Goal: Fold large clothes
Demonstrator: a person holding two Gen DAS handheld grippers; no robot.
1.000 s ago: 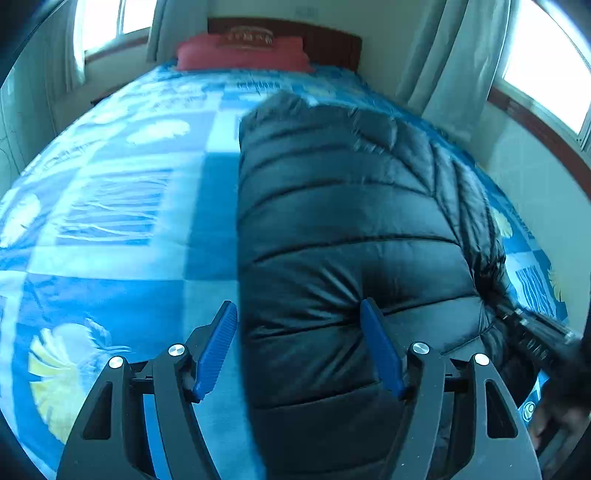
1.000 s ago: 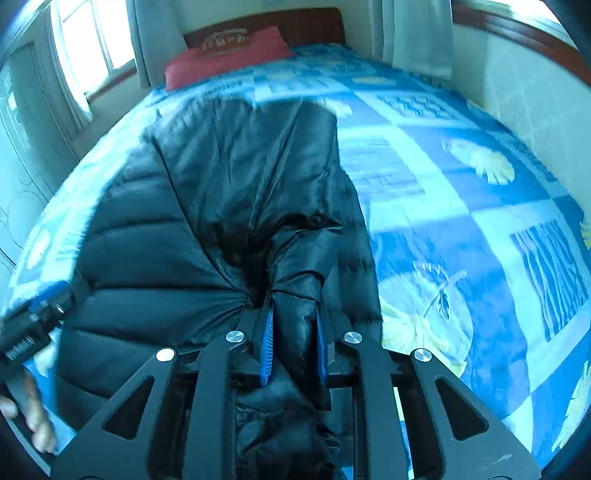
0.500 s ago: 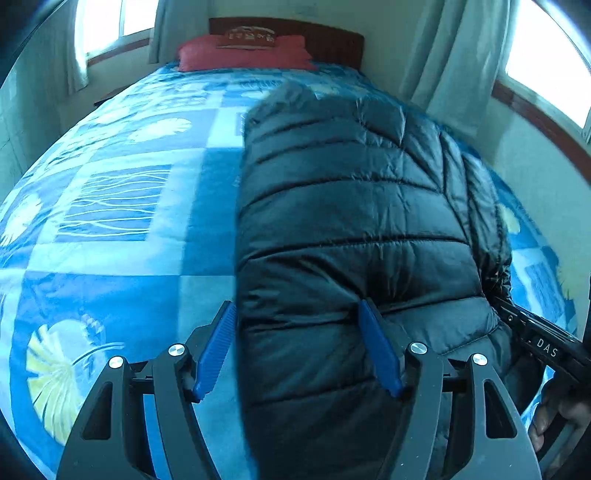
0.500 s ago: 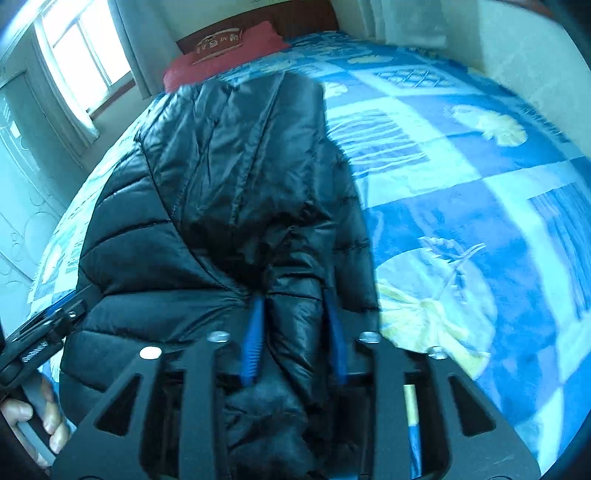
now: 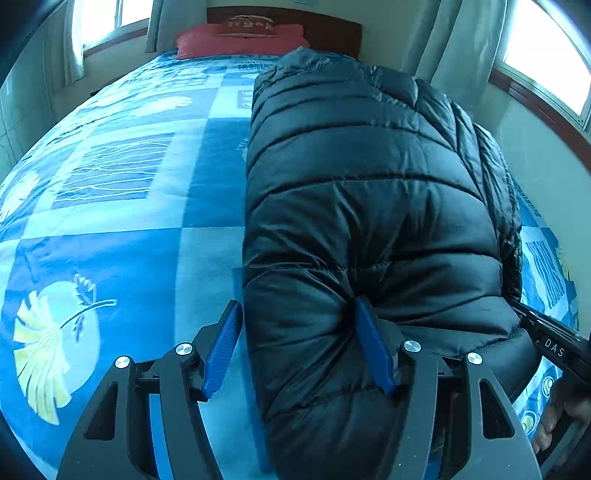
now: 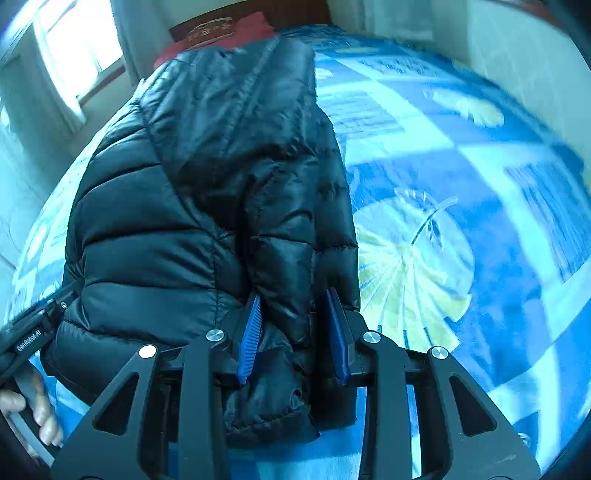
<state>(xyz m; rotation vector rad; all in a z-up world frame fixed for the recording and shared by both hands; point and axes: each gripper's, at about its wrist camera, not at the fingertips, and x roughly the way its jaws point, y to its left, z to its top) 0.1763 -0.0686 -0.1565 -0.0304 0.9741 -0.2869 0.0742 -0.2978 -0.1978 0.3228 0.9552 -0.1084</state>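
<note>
A black puffer jacket [image 5: 362, 192] lies lengthwise on the blue patterned bedspread [image 5: 110, 229], its near end bulging up. My left gripper [image 5: 298, 304] straddles the jacket's near left edge. Its jaws are closing: the right pad [image 5: 373, 347] dents the padding and the left pad [image 5: 223, 347] touches the edge. In the right wrist view the jacket [image 6: 192, 206] fills the left half. My right gripper [image 6: 292, 295] is closing on a bunched fold at the jacket's near right side, and the fabric fills the gap between its pads.
A red pillow [image 5: 240, 37] and a dark wooden headboard [image 5: 332, 29] are at the far end of the bed. Curtained windows stand on both sides, and a wall [image 5: 535, 155] runs close along the right. A hand [image 6: 40, 417] holds the other gripper's handle [image 6: 29, 332].
Both cameras have come lower and closer to the jacket. The right jaws widened from a tight pinch on the fold, then narrowed partway. The left jaws narrowed a little around the edge.
</note>
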